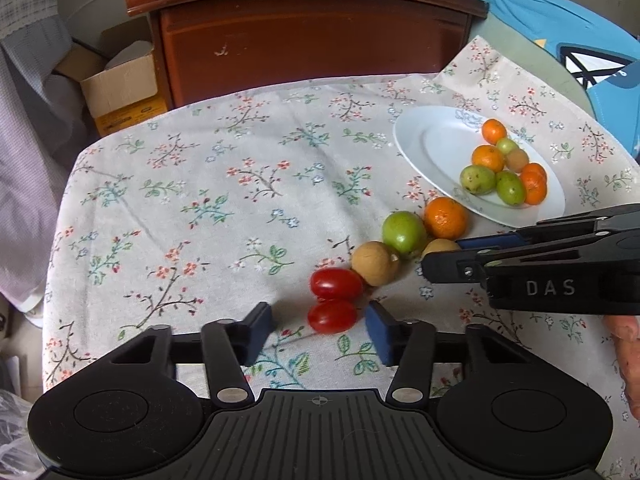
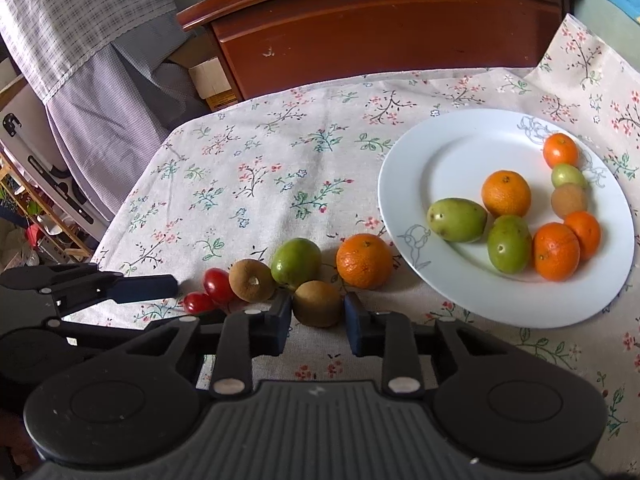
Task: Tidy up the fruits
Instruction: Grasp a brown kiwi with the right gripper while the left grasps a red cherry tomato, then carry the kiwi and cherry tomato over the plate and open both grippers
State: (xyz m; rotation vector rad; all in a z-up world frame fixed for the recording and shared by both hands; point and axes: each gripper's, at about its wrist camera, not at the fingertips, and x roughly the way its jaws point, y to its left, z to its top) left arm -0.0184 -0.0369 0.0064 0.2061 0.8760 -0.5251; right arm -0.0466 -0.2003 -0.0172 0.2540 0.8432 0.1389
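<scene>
Plate (image 2: 400, 184) already carries eight fruits; six lie on the cloth beside it. Nearest it sit the orange (image 2: 364, 261) and green fruit (image 2: 296, 262). The right gripper (image 2: 318, 320) pinches a kiwi (image 2: 318, 304); farthest off, the left gripper (image 1: 320, 326), jaws apart, brackets a cherry tomato (image 1: 332, 317).

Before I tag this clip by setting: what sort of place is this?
Probably a home, maybe a bedroom: a table under a floral cloth, a wooden headboard behind it, hanging clothes at the left.
</scene>
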